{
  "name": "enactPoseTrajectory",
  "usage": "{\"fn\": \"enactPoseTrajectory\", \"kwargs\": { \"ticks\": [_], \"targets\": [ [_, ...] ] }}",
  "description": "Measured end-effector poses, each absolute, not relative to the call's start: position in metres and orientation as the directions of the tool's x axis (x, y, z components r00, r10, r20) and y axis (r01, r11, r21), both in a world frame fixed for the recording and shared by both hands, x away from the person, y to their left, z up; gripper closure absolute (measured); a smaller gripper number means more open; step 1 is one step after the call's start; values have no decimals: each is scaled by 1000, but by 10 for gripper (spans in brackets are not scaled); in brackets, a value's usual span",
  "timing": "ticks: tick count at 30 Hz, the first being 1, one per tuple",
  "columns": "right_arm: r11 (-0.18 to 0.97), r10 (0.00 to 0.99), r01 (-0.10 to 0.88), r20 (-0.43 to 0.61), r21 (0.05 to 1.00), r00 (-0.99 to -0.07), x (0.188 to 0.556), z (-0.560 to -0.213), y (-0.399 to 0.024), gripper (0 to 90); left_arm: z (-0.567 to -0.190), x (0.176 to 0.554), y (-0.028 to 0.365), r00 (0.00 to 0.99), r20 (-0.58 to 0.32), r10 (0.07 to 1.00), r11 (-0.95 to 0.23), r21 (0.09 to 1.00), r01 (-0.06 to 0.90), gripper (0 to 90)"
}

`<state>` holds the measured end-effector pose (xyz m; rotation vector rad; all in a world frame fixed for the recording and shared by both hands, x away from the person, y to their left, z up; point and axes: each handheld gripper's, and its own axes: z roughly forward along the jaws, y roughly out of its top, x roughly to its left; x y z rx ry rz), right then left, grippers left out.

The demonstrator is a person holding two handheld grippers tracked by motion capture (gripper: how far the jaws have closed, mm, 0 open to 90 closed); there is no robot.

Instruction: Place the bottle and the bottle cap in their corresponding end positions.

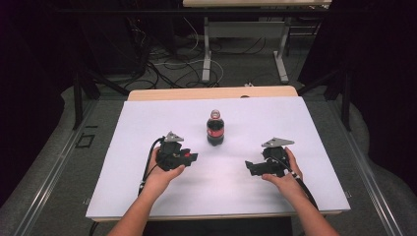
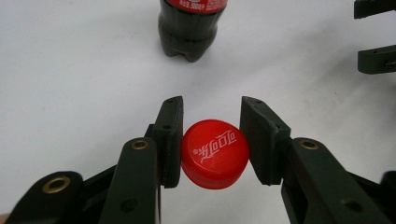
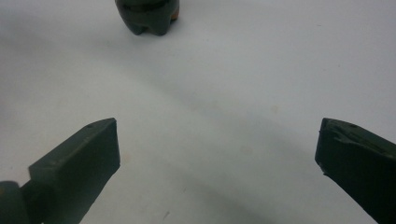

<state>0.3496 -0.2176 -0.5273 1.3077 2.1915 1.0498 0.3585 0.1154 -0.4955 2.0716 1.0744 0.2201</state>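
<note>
The left gripper (image 2: 211, 140) clamped the red plastic screw cap (image 2: 215, 153), keeping it off the uncapped dark cola bottle (image 1: 215, 128) standing far-centre on the white table (image 1: 147, 123); the right gripper (image 3: 217, 154) gaped wide, empty.

Left claw (image 2: 212, 140) clamped tight, right claw (image 3: 217, 158) spread wide, both hands low, forearms angled inward

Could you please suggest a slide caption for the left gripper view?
Left gripper shut on a red bottle cap, the dark cola bottle standing beyond on the white table.
</note>
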Motion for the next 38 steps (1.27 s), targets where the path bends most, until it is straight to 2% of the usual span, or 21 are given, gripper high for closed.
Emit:
{"fn": "enactPoseTrajectory", "kwargs": {
  "ticks": [7,14,20,26,29,35,37,38],
  "targets": [
    [302,870,555,14,775,-493,341,-534,-226,0,-508,358,99,646,-186,741,-361,700,616,611],
    [270,874,572,52,774,-484,341,-539,-228,0,-524,355,76,695,-172,698,-414,694,588,611],
    [279,874,570,41,773,-484,341,-540,-229,0,-546,352,49,738,-164,654,-467,680,565,610],
    [280,871,573,47,771,-489,341,-541,-229,0,-555,347,39,763,-157,627,-495,676,546,604],
    [273,872,574,54,772,-486,342,-542,-230,0,-555,347,41,759,-167,630,-479,685,549,531],
    [260,877,576,60,775,-476,341,-541,-230,0,-546,348,50,731,-204,651,-422,703,572,315],
    [257,878,576,62,776,-475,341,-541,-230,0,-542,350,56,716,-216,664,-392,714,579,274],
    [257,878,577,62,776,-475,341,-541,-231,0,-539,351,60,721,-194,665,-400,723,563,253]
  ]
}}
